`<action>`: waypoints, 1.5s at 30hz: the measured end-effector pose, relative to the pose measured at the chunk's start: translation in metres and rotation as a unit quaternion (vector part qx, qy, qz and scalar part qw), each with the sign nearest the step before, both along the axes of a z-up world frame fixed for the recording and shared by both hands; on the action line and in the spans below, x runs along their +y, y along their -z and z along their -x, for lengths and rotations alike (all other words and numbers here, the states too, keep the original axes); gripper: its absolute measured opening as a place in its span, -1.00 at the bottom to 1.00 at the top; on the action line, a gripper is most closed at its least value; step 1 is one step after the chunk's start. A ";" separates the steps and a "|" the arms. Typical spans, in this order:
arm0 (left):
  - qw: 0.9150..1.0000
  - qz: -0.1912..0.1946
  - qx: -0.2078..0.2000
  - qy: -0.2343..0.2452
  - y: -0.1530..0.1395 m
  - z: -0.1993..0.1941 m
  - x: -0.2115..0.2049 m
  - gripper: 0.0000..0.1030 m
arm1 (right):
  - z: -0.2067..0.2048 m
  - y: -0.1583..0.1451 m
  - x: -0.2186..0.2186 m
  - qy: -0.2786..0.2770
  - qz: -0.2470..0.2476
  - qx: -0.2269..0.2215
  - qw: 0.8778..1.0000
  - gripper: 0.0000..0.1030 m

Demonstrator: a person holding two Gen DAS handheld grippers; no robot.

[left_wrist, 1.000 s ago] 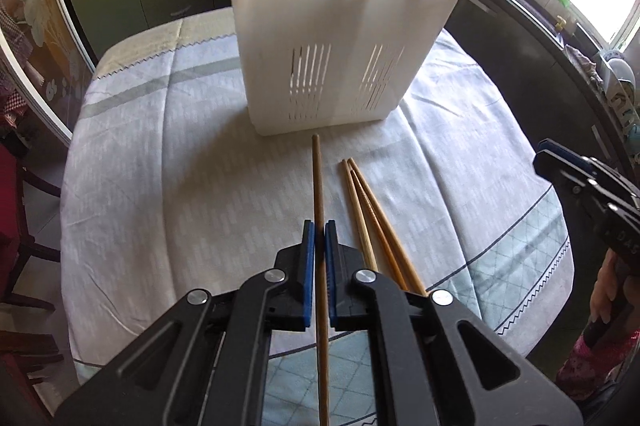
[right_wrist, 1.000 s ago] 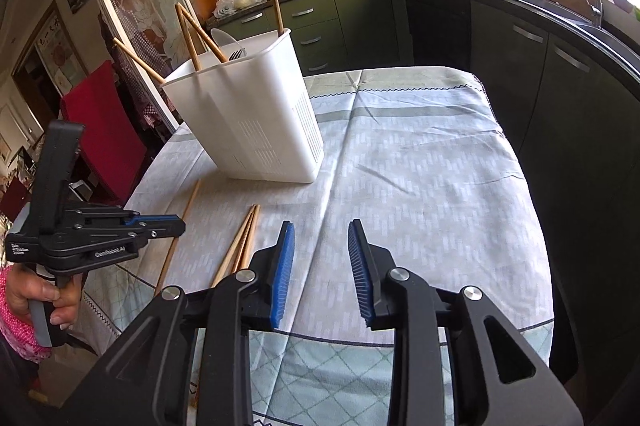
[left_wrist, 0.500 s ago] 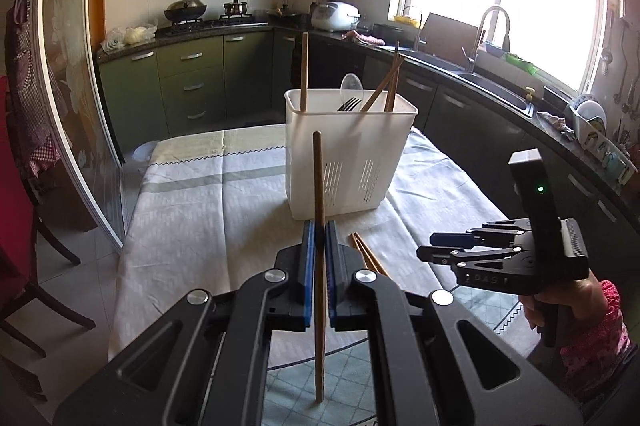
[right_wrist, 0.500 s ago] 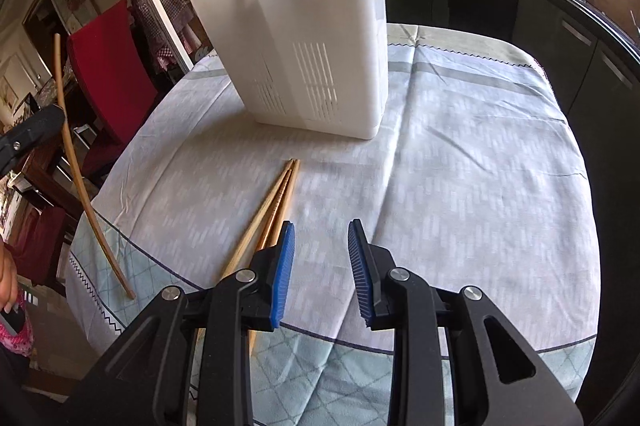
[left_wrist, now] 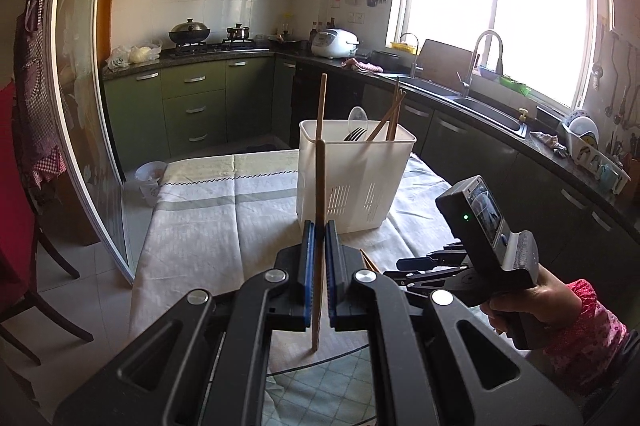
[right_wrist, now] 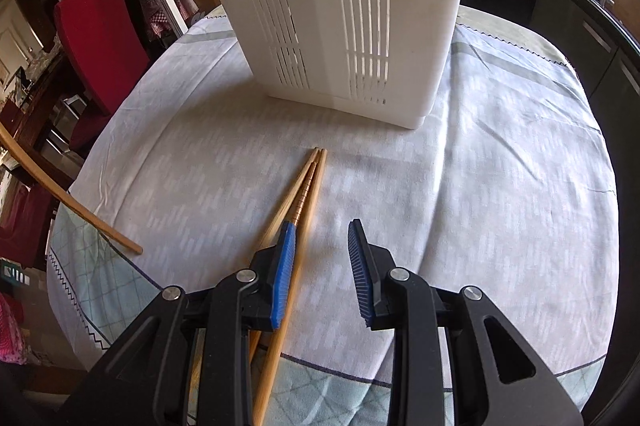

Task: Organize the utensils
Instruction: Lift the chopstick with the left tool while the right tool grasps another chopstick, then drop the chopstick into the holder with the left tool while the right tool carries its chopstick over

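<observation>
My left gripper (left_wrist: 318,246) is shut on a long wooden chopstick (left_wrist: 319,186) and holds it upright in the air, in front of the white slotted utensil caddy (left_wrist: 352,182). The caddy holds a fork, a spoon and several wooden sticks. The same chopstick shows at the left edge of the right wrist view (right_wrist: 60,194). My right gripper (right_wrist: 322,262) is open, low over the tablecloth, with its left finger over a bundle of three chopsticks (right_wrist: 304,190) lying in front of the caddy (right_wrist: 344,6). The right gripper also shows in the left wrist view (left_wrist: 424,262).
A round table with a pale patterned cloth (right_wrist: 500,186) carries everything. A red chair (right_wrist: 100,38) stands at the left of the table. Green kitchen cabinets (left_wrist: 192,106), a sink (left_wrist: 480,106) and a counter run behind the table.
My left gripper has lifted the chopstick off the cloth and tilted it upright. My right gripper has moved in low toward the bundle of chopsticks and the caddy.
</observation>
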State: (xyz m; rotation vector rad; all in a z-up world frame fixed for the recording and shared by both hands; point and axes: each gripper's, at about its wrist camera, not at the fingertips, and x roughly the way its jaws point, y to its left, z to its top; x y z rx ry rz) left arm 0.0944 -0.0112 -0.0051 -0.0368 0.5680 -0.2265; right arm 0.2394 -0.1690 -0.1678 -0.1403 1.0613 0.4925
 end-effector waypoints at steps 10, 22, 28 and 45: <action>1.000 0.005 -0.003 -0.001 0.001 0.001 0.007 -0.90 | -0.006 0.006 0.024 -0.005 0.046 -0.010 0.999 -0.49; 1.000 -0.001 -0.004 0.002 0.001 0.000 0.003 -0.90 | -0.036 0.004 0.046 -0.001 0.033 0.004 0.999 -0.88; 1.000 0.002 0.002 0.007 -0.001 -0.003 0.003 -0.90 | -0.030 -0.029 0.023 0.016 -0.016 -0.026 0.999 -0.88; 1.000 0.006 -0.009 0.013 -0.022 -0.006 -0.001 -0.90 | 0.073 -0.150 -0.069 0.035 -0.132 -0.160 0.978 -0.88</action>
